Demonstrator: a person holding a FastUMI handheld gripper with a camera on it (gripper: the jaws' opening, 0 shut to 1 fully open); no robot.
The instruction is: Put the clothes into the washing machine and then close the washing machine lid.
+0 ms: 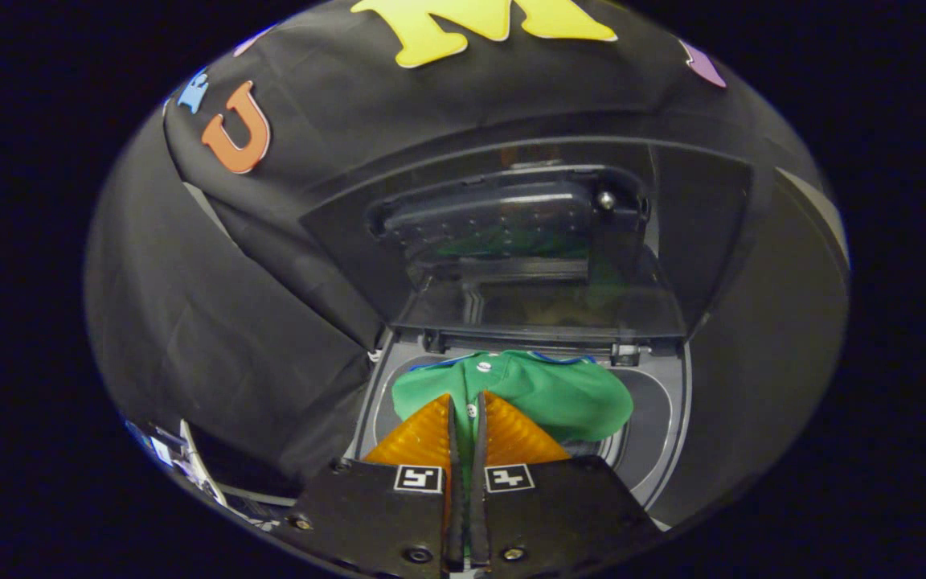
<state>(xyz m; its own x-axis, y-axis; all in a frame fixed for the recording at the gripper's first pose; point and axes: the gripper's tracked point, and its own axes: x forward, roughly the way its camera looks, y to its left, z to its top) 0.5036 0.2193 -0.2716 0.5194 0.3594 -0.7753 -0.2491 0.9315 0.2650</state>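
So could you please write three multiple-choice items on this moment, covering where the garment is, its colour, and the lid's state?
1. Where is the garment?
A. over the washing machine opening
B. on the floor
C. on the raised lid

2. Its main colour?
A. red
B. green
C. white

3. The lid is:
A. shut
B. raised open
C. removed

Answers: 1 A, it hangs over the drum opening, pinched in the claw; 2 B, green with blue trim; 3 B, the lid stands up behind the opening.
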